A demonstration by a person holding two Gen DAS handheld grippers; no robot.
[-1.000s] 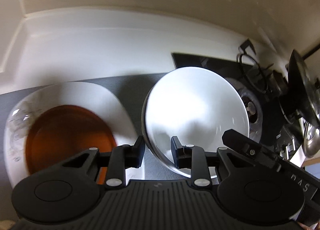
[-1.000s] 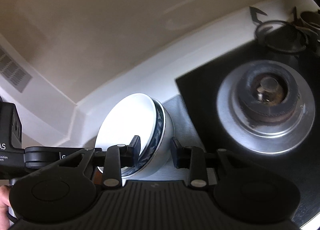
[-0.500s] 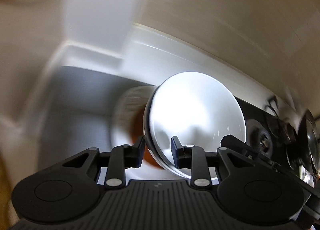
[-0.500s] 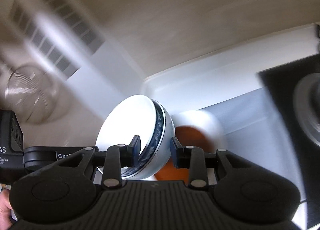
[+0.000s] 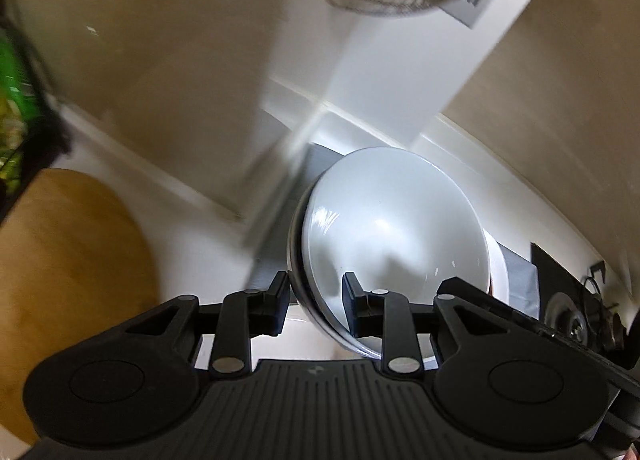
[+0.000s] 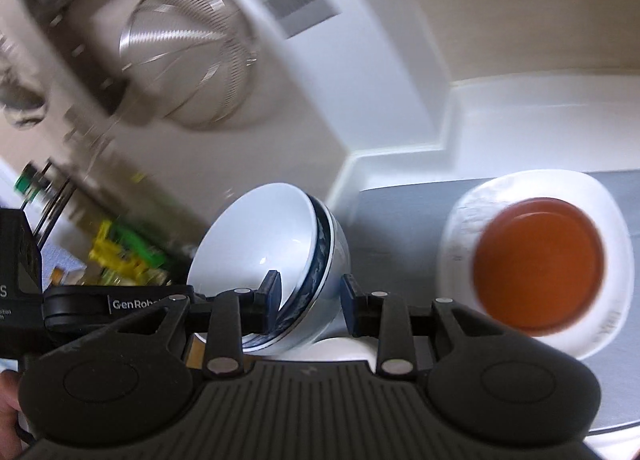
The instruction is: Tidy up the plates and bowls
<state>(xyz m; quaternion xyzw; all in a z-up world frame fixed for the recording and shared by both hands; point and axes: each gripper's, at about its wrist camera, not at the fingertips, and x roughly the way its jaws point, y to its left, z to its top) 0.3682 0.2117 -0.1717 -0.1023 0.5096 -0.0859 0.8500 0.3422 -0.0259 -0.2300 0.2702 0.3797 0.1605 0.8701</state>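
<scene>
The left tongs (image 5: 314,302) pinch the rim of a white bowl (image 5: 394,236), tilted on edge and carried in the air. The right tongs (image 6: 310,296) clamp the wall of a blue-patterned bowl (image 6: 272,248), also aloft. Right of those, an orange plate (image 6: 538,266) lies on a white plate (image 6: 612,220).

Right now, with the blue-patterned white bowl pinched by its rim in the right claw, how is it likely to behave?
The glossy blue-patterned white bowl looks glazed ceramic, so probably slippery and breakable if dropped. The right claw grips only its rim, one finger inside, one outside, so it may pivot or sag. It seems rigid and fairly heavy for its size.
</scene>
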